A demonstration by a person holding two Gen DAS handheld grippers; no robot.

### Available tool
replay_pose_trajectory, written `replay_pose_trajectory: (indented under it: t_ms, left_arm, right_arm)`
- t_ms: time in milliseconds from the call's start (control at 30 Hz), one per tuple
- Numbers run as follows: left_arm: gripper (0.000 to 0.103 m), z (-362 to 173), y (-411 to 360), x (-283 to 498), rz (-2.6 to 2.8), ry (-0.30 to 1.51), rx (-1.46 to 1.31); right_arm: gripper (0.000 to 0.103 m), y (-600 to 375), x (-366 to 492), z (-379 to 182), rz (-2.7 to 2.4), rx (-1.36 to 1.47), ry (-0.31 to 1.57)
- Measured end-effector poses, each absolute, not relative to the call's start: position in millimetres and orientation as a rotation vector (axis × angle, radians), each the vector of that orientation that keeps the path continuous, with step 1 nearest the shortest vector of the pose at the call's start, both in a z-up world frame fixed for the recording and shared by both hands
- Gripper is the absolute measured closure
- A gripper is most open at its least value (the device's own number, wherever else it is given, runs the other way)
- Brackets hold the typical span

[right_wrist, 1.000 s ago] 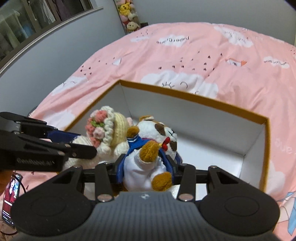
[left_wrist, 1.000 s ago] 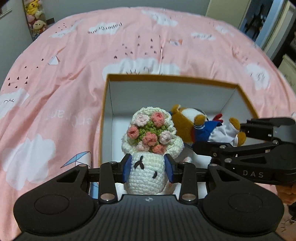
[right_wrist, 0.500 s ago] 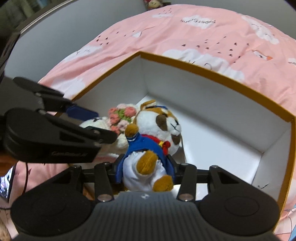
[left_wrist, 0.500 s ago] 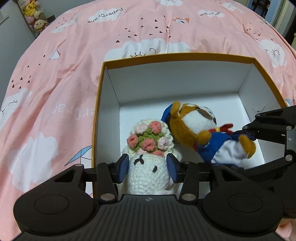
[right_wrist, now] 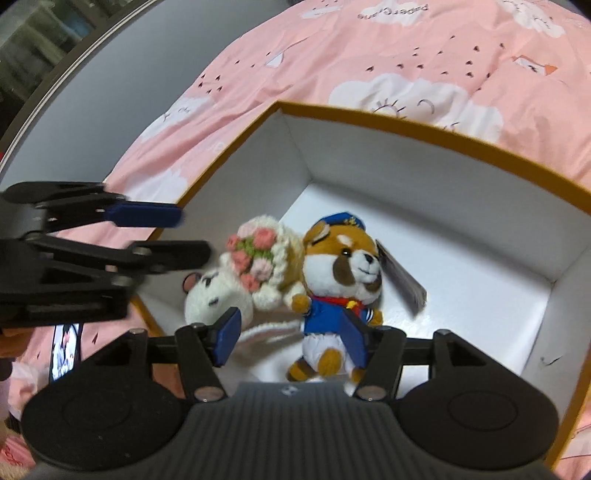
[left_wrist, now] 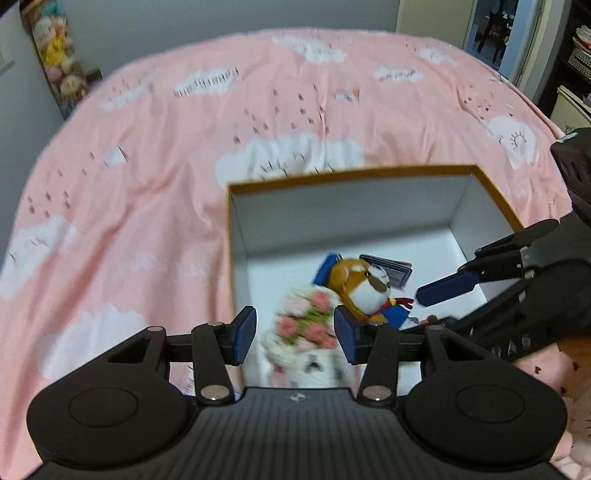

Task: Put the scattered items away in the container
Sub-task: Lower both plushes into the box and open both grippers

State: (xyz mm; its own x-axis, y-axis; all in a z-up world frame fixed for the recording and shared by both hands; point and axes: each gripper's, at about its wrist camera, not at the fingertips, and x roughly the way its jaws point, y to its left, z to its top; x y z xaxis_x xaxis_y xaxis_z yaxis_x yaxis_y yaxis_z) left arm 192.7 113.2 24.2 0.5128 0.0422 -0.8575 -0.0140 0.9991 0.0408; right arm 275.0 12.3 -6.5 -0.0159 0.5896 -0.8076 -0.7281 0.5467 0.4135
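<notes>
A white box with an orange rim (left_wrist: 351, 173) (right_wrist: 424, 129) sits on the pink bed. Inside it lie a white crochet toy with a flower bouquet (left_wrist: 306, 328) (right_wrist: 218, 301) and a brown plush in a blue sailor suit (left_wrist: 365, 291) (right_wrist: 340, 280), side by side. My left gripper (left_wrist: 295, 334) (right_wrist: 166, 236) hovers over the crochet toy, open, its pads clear of it. My right gripper (right_wrist: 291, 338) (left_wrist: 447, 288) stands over the plush's legs with its jaws opening; the left pad is well clear of the plush.
The pink cloud-print bedspread (left_wrist: 166, 184) surrounds the box. A card tag (right_wrist: 402, 280) hangs from the plush. A lit phone (right_wrist: 64, 350) lies near the box's left corner. Stuffed toys (left_wrist: 59, 66) stand by the far wall, a doorway (left_wrist: 495, 33) at back right.
Both jaws have widened and let go of their toys, which now lie on the box floor. The left gripper has pulled up and back; the right gripper has dipped toward the box.
</notes>
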Motion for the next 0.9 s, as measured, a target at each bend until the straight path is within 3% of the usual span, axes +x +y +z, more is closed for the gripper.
replay_pose_trajectory:
  t_ms: [300, 367, 533, 567, 600, 633, 700, 900]
  left_arm:
    - [0.049, 10.8, 133.3, 191.5, 0.053, 1.145, 0.019]
    - [0.057, 3.3, 136.3, 188.7, 0.056, 1.163, 0.01]
    - [0.075, -5.9, 141.3, 182.5, 0.043, 1.19, -0.02]
    - [0.079, -7.0, 141.2, 182.2, 0.04, 1.192, -0.022]
    - [0.081, -7.7, 141.6, 181.9, 0.036, 1.194, -0.025]
    - [0.084, -8.1, 142.1, 181.7, 0.032, 1.196, -0.03]
    - [0.085, -8.2, 143.3, 181.3, 0.032, 1.195, -0.042]
    - [0.092, -9.8, 143.2, 180.2, 0.052, 1.2, -0.045]
  right_arm:
    - [0.038, 26.3, 296.1, -33.0, 0.936, -0.138, 1.313]
    - [0.039, 31.1, 298.2, -39.2, 0.926, -0.14, 1.34]
    - [0.059, 38.5, 299.4, -44.9, 0.931, -0.131, 1.4]
    - [0.065, 38.2, 299.1, -44.5, 0.934, -0.115, 1.425]
    - [0.078, 37.8, 298.6, -44.1, 0.933, -0.102, 1.456]
    - [0.079, 37.1, 297.6, -43.9, 0.943, -0.083, 1.486]
    - [0.093, 37.7, 293.1, -45.0, 0.978, -0.039, 1.542]
    - [0.096, 54.2, 274.4, -45.5, 1.022, -0.054, 1.538]
